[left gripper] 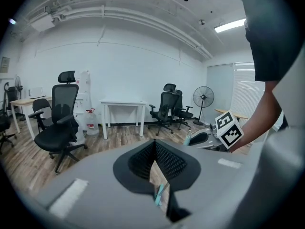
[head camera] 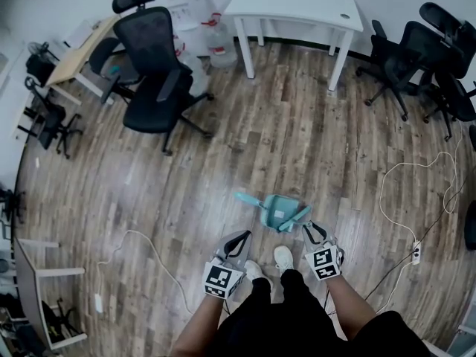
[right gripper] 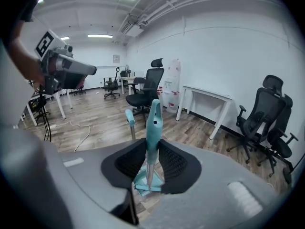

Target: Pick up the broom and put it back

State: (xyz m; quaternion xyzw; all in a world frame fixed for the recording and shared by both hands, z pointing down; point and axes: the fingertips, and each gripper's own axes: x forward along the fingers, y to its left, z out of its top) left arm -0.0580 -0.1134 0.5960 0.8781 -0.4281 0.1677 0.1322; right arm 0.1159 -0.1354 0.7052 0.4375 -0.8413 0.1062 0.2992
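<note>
Right tongs are clamping the teal broom by its handle, the lower end sitting at the dustpan on the wood floor. Left tongs are hanging pressed together, empty.

My right tongs grip a teal broom.
I see its handle standing upright between them, wooden floor below.

The person wears a dark short-sleeved shirt, dark trousers and white shoes. The left gripper and the right gripper have grey bodies with black ribbed pads inside the jaws. Each carries a white cube with black square markers.
</note>
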